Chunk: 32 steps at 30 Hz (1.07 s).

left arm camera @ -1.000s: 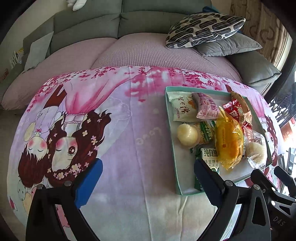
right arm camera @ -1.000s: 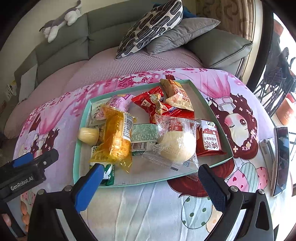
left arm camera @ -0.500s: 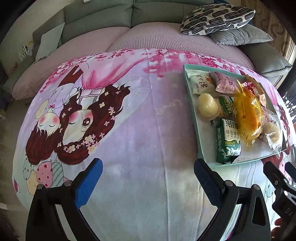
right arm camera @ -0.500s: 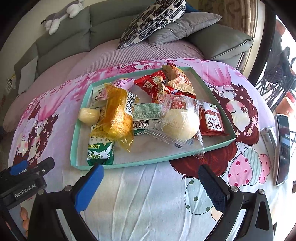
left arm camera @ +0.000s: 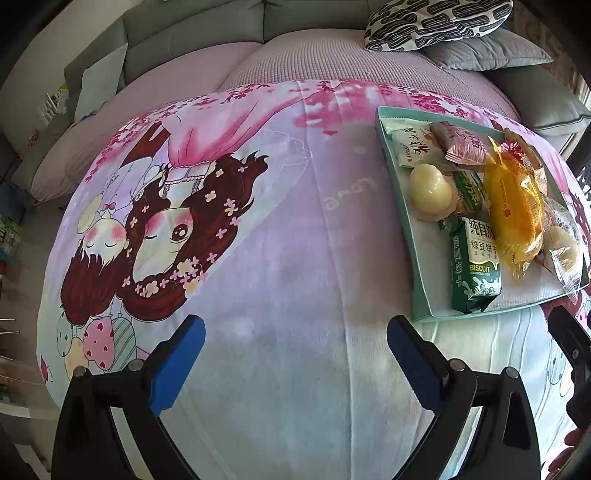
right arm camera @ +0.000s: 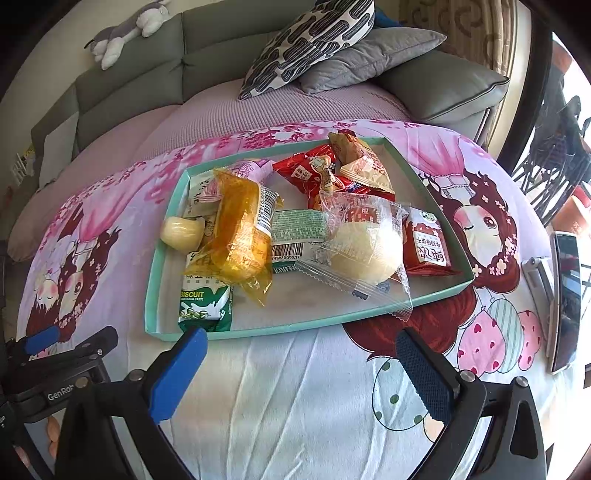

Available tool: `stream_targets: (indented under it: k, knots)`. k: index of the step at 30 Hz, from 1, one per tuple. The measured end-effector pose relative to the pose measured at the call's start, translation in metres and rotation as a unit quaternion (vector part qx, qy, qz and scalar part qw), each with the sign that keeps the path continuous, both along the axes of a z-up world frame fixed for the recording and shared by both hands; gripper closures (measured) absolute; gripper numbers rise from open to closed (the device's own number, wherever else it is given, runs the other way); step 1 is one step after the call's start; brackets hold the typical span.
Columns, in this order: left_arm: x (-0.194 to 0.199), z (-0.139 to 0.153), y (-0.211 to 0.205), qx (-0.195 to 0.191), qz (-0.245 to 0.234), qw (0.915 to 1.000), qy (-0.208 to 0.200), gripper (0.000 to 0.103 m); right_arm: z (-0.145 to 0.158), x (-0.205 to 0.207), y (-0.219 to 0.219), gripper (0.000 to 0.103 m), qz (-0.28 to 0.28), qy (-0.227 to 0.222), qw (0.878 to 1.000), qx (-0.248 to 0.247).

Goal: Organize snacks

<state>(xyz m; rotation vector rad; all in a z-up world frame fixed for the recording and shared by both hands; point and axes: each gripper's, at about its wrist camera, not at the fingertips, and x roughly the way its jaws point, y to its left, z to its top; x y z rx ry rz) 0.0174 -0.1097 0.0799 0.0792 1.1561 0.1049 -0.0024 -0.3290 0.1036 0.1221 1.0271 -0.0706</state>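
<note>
A teal tray (right arm camera: 258,329) (left arm camera: 416,288) holds several snacks: a yellow packet (right arm camera: 240,236) (left arm camera: 513,218), a green biscuit pack (right arm camera: 205,302) (left arm camera: 474,266), a clear-wrapped white bun (right arm camera: 364,253), red packets (right arm camera: 424,247), and a pale round cake (right arm camera: 181,232) (left arm camera: 430,190). My right gripper (right arm camera: 301,350) is open and empty just in front of the tray's near edge. My left gripper (left arm camera: 295,343) is open and empty over the bare cloth, left of the tray.
The tray sits on a pink cartoon-print cloth (left arm camera: 258,221). A phone (right arm camera: 565,295) lies at the right edge of the cloth. A grey sofa with cushions (right arm camera: 332,44) and a plush toy (right arm camera: 125,29) stands behind.
Both grippers have drawn back from the tray. The left wrist view has swung left, so the tray now sits at its right side. Both stay open.
</note>
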Motion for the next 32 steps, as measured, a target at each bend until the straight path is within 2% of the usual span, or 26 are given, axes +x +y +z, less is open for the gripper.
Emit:
stream_targets:
  k: [18,32]
  knots:
    - [0.0016,-0.004,-0.0045,0.014,-0.012,0.9998,0.003,0.004,-0.0055,0.001,0.0003,0.0,0.003,0.007,1.0,0.002]
    - [0.004,-0.0066,-0.004,0.006,-0.012,0.9999,0.01,0.004,-0.0088,0.0021,0.0018,0.0,0.004,0.013,1.0,0.0]
